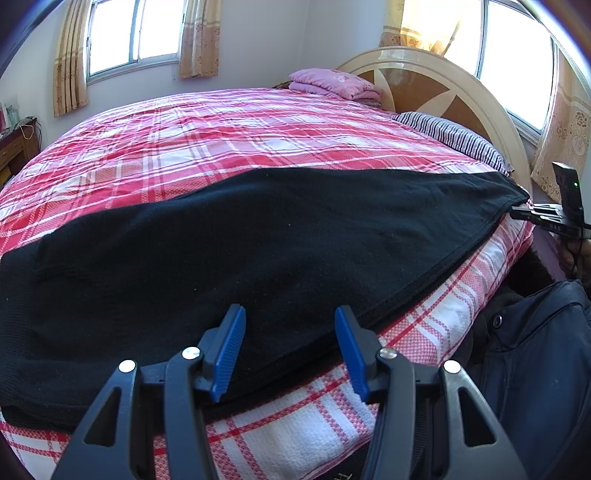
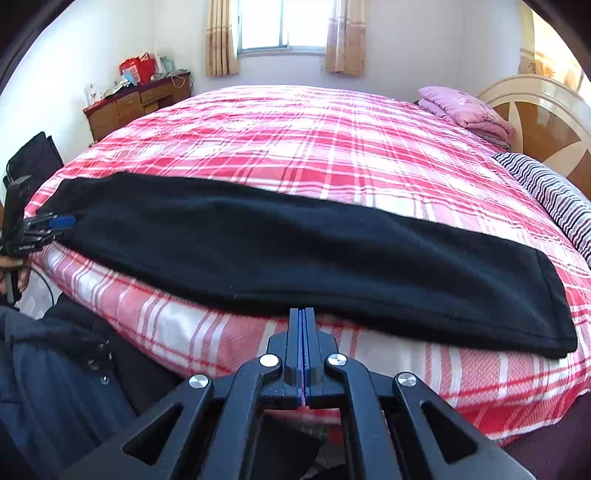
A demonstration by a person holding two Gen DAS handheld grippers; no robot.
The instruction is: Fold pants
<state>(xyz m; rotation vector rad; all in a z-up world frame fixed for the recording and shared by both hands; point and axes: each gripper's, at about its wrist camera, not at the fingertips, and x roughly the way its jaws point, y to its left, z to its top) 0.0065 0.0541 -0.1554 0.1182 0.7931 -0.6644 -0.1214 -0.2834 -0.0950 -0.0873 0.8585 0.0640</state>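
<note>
Home bedroom, plaid-covered bed (image 2: 332, 147), arched headboard (image 1: 443, 85), curtained window (image 2: 284, 26), cluttered wooden dresser (image 2: 136, 99)

free: plaid bedspread (image 2: 314, 140) beyond pants (image 2: 295, 254) | blocked: headboard (image 2: 546, 122), pillows (image 2: 554, 199)

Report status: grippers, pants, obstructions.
Left gripper open over pants. Right gripper shut, empty. Pants folded lengthwise along the bed edge. Nothing in the way.
</note>
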